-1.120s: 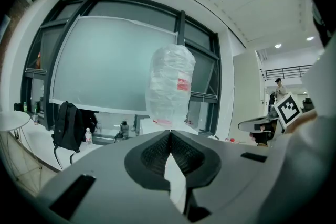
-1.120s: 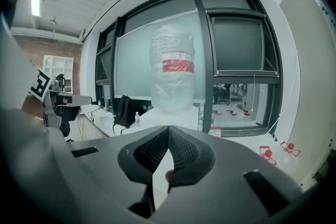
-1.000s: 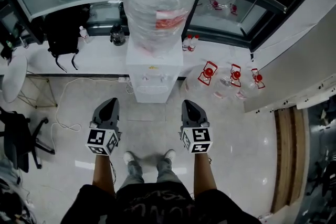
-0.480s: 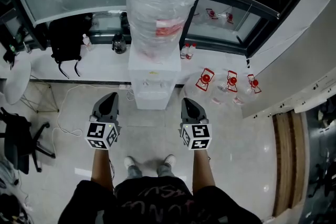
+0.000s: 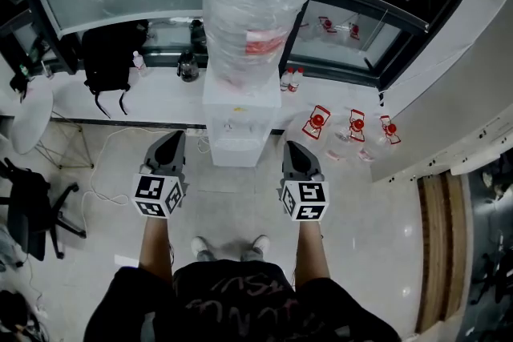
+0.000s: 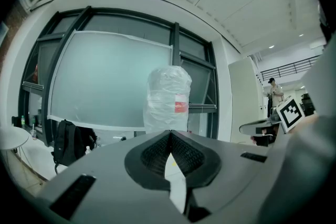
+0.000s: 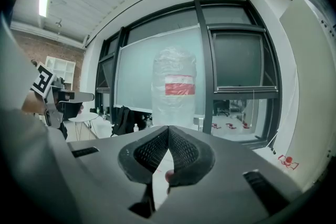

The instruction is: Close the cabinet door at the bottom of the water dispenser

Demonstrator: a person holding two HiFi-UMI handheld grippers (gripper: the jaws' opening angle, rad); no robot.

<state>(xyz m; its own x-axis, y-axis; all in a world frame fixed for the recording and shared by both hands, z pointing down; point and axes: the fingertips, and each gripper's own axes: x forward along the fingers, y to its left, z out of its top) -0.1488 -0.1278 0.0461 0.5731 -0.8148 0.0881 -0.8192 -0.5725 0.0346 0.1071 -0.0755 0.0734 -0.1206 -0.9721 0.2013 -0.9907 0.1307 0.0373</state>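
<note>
The white water dispenser stands against the window ledge with a plastic-wrapped bottle on top. From above I see only its top and upper front, so the bottom cabinet door is hidden. My left gripper and right gripper hover in front of it on either side, well short of it, both shut on nothing. In the left gripper view the wrapped bottle rises beyond the shut left gripper. The right gripper view shows the bottle above the shut right gripper.
A black backpack hangs off the ledge at the left. Empty red-capped water jugs lie on the floor to the right. A round white table and a black office chair stand far left, with a cable trailing across the floor.
Both grippers have edged slightly forward towards the dispenser and remain shut. The head camera has shifted a little.
</note>
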